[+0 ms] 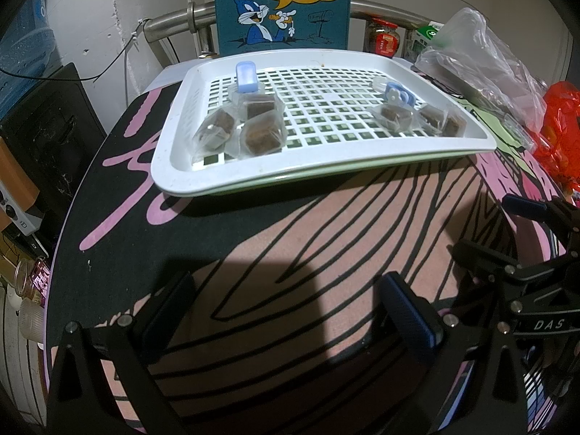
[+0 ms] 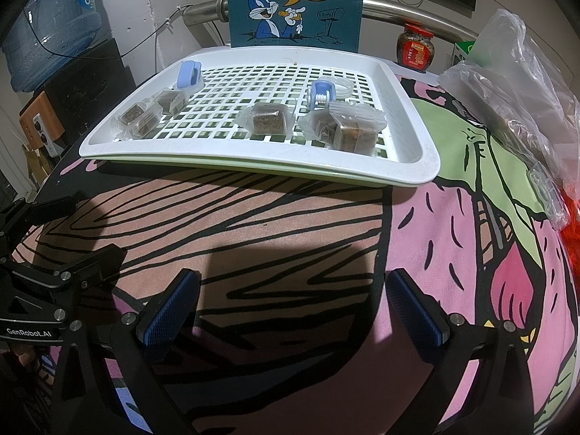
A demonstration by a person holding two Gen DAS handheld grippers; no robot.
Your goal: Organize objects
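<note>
Across the left wrist view, the left tool (image 1: 286, 311) hangs low over the patterned worktop (image 1: 326, 224) with its two fingers spread wide and nothing between them. Beyond it a white slotted tray (image 1: 174, 166) sits on the worktop, well apart from the tool. On the tray's left side three wrapped brown cubes (image 1: 259, 136) cluster together, touching, with a blue clip (image 1: 246, 78) just behind them. On the right side more wrapped cubes (image 1: 393, 116) lie in a loose row, with a small blue flower-shaped piece (image 1: 394, 91) just behind. A cartoon rabbit poster (image 1: 282, 5) stands upright behind the tray, and a crumpled clear plastic bag (image 1: 478, 58) lies to the right. The right tool's black fingers show at the right edge. From the right wrist view, the right tool (image 2: 290, 308) hovers over the worktop (image 2: 290, 224), its blue-padded fingers (image 2: 170, 308) also wide apart and empty. The same tray (image 2: 420, 152) lies ahead, one wrapped cube (image 2: 266, 119) near its middle. A red-lidded jar (image 2: 416, 48) stands behind the tray's right corner.
</note>
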